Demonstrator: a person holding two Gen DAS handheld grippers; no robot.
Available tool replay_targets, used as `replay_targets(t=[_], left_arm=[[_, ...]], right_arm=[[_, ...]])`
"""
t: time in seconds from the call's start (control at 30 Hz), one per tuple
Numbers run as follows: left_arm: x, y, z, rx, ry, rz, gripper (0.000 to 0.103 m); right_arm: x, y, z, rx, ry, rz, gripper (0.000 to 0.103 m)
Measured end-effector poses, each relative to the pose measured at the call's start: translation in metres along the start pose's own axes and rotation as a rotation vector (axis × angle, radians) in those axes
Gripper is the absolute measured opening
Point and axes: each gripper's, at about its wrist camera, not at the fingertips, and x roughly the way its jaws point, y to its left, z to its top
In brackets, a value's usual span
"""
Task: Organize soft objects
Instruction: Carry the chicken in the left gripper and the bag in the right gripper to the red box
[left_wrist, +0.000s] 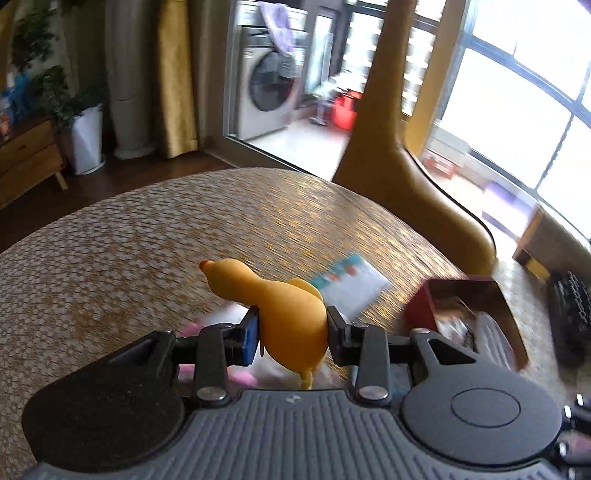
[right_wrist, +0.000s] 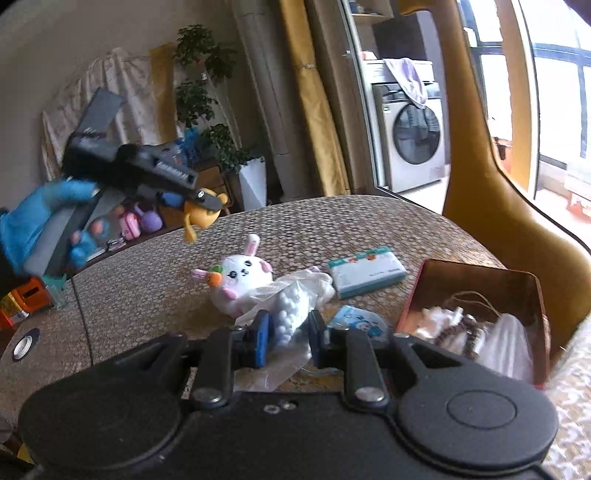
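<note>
My left gripper (left_wrist: 291, 326) is shut on a yellow rubber chicken (left_wrist: 284, 314) and holds it in the air above the table; it also shows in the right wrist view (right_wrist: 201, 212), high at the left. My right gripper (right_wrist: 290, 332) is open, low over a clear plastic bag of white foam balls (right_wrist: 291, 314), which lies between its fingers. A white plush bunny (right_wrist: 240, 282) lies on the table just beyond the bag. A red tin box (right_wrist: 480, 291) with soft items inside stands at the right.
A tissue pack (right_wrist: 365, 271) lies beyond the bag, and a small blue-and-white packet (right_wrist: 358, 321) lies beside the tin. A yellow chair (right_wrist: 498, 206) stands behind the tin. A keyboard (left_wrist: 572, 314) lies at the far right. The woven table top (left_wrist: 110, 258) curves away at the left.
</note>
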Motion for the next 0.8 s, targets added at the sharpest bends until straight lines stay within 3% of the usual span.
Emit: replay_targets(t=[0.23, 0.8], left_arm=[[-0.005, -0.05, -0.024, 0.081, 0.019, -0.084, 0.036], [0.017, -0.15, -0.05, 0.209, 0.055, -0.192, 0.036]], right_arm=[[-0.022, -0.027, -0.007, 0.072, 0.002, -0.045, 0.021], [-0.053, -0.111, -0.011, 0.185, -0.05, -0.236, 0.021]])
